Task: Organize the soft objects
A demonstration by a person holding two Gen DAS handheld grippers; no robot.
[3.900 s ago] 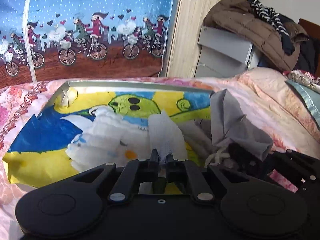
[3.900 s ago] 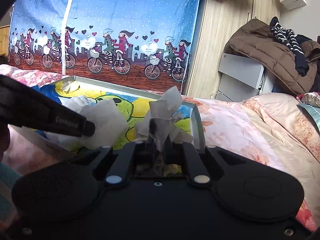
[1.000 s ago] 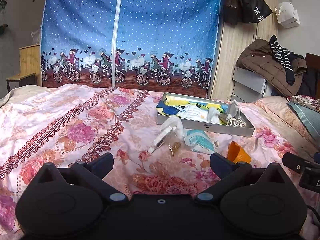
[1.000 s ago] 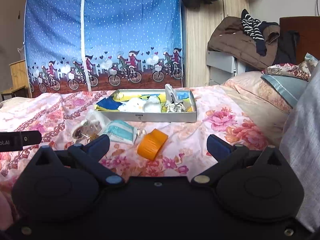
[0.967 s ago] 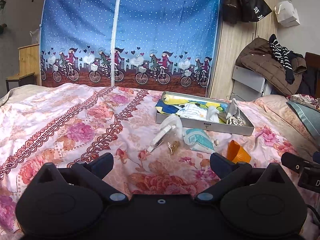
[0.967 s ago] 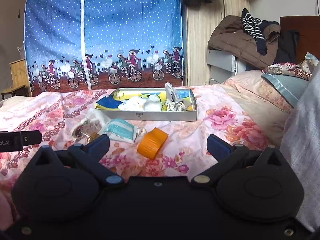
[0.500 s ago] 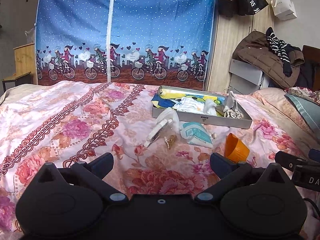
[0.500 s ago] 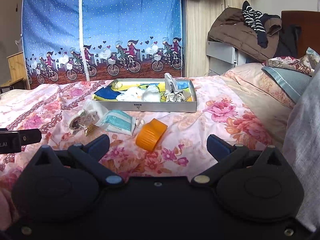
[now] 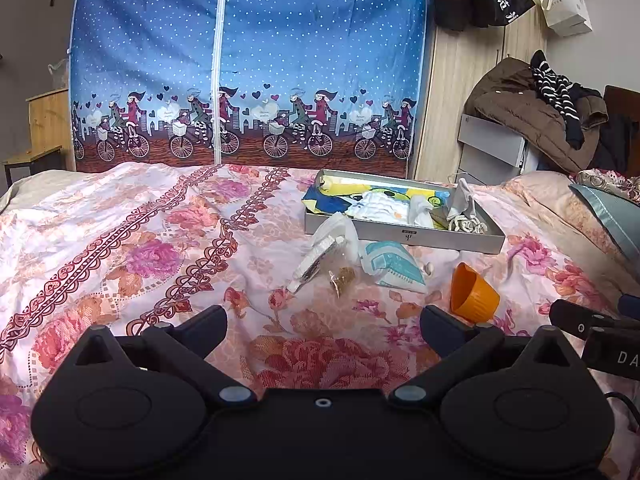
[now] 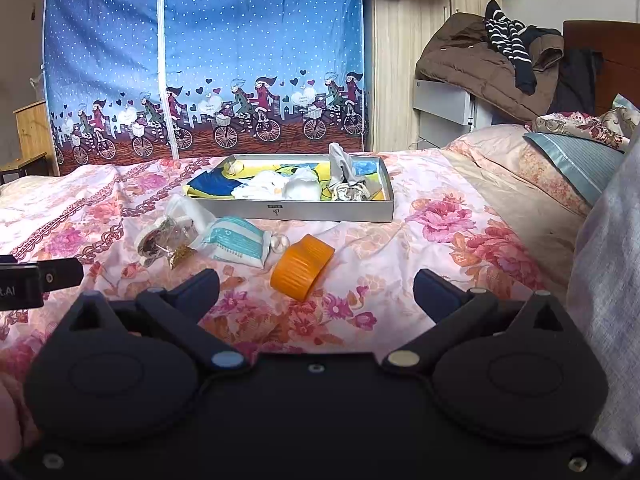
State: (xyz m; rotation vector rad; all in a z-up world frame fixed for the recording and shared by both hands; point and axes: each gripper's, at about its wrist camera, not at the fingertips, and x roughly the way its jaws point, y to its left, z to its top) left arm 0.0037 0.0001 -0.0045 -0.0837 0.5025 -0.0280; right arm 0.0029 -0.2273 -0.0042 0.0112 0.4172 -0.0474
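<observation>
Soft cloths (image 10: 276, 189) heaped in grey tray (image 10: 304, 211) on floral bed (image 9: 132, 240), well ahead of both grippers, orange cup (image 10: 302, 267) and packets (image 9: 390, 266) between, left gripper (image 9: 323, 320) jaws spread, empty, right gripper (image 10: 316, 286) jaws likewise spread, empty.

Right gripper (image 9: 608, 350), side facing the left wrist camera: white letters "DA", cut off by the picture's right edge.
Left gripper (image 10: 24, 286), side facing the right wrist camera: white letters ".AI", cut off at the left edge.
Tray (image 10: 304, 210), front wall: small dark label, too small to read.
Black bag (image 9: 500, 0) hanging on the wardrobe: white characters, not legible.
</observation>
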